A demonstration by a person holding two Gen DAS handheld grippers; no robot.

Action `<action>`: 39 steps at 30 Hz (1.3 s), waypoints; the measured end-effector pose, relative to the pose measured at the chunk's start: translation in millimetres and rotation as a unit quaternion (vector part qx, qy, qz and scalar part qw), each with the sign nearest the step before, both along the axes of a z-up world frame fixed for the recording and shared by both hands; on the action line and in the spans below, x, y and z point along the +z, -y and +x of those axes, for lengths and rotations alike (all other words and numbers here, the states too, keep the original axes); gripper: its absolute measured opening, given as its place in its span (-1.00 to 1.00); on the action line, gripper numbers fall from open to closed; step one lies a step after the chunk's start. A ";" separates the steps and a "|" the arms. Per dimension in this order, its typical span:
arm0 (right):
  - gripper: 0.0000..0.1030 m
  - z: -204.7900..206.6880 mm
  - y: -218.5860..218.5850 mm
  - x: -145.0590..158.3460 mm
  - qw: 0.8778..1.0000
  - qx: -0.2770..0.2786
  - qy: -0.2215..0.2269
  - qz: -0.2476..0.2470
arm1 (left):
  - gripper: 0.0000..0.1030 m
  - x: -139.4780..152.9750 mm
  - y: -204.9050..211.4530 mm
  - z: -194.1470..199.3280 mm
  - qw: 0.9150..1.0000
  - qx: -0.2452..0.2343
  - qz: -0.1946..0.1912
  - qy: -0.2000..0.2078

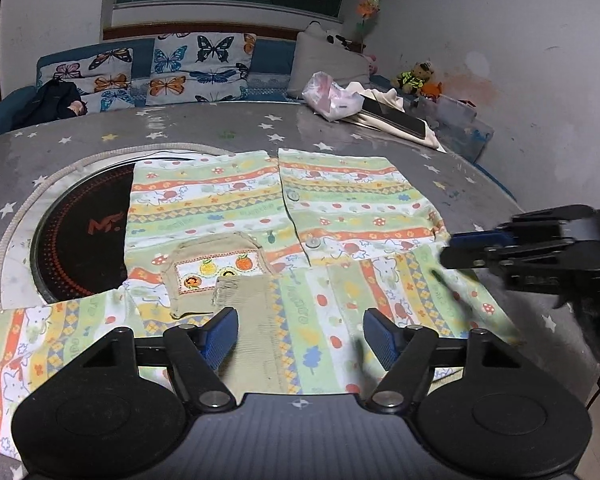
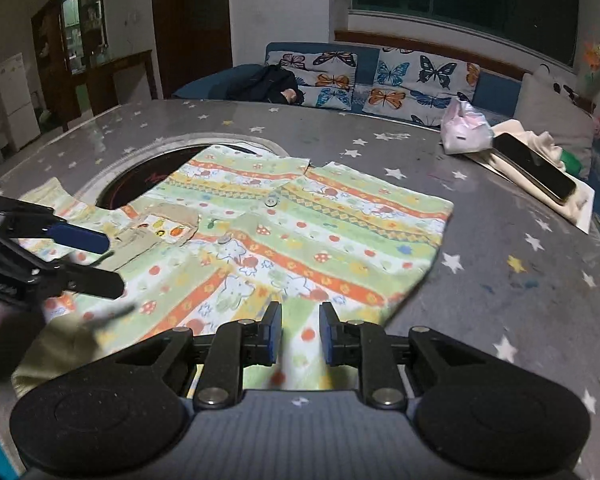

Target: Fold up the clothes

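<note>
Each handheld gripper is matte black plastic. The left gripper (image 1: 300, 336) has two round disc-shaped housings at its near corners, joined by a ribbed grey centre plate bearing a small white cross mark. Angled black link arms run from silver rivets toward two fingers (image 1: 220, 334) faced with ribbed blue pads. The right gripper (image 2: 300, 334) has the same build: black discs, silver rivets, grey ribbed plate, blue-padded fingers (image 2: 275, 332).
</note>
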State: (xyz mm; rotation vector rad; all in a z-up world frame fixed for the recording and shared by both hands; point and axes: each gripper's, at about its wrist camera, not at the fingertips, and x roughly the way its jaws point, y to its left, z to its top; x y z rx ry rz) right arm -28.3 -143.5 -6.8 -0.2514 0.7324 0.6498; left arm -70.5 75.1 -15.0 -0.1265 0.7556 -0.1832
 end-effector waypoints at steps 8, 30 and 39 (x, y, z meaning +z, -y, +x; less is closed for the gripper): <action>-0.66 6.2 9.2 -15.9 0.995 -0.078 0.025 -0.055 | 0.37 -3.8 -15.4 -0.3 1.000 0.008 -0.003 0.003; -0.20 -36.6 -73.3 -5.2 0.997 0.073 0.023 -0.002 | 0.00 10.6 -65.2 -39.1 0.994 0.103 0.013 0.026; 0.27 -41.5 -89.8 -21.6 0.997 0.077 0.010 -0.008 | 0.25 12.4 -153.7 -83.5 0.958 0.285 0.040 0.021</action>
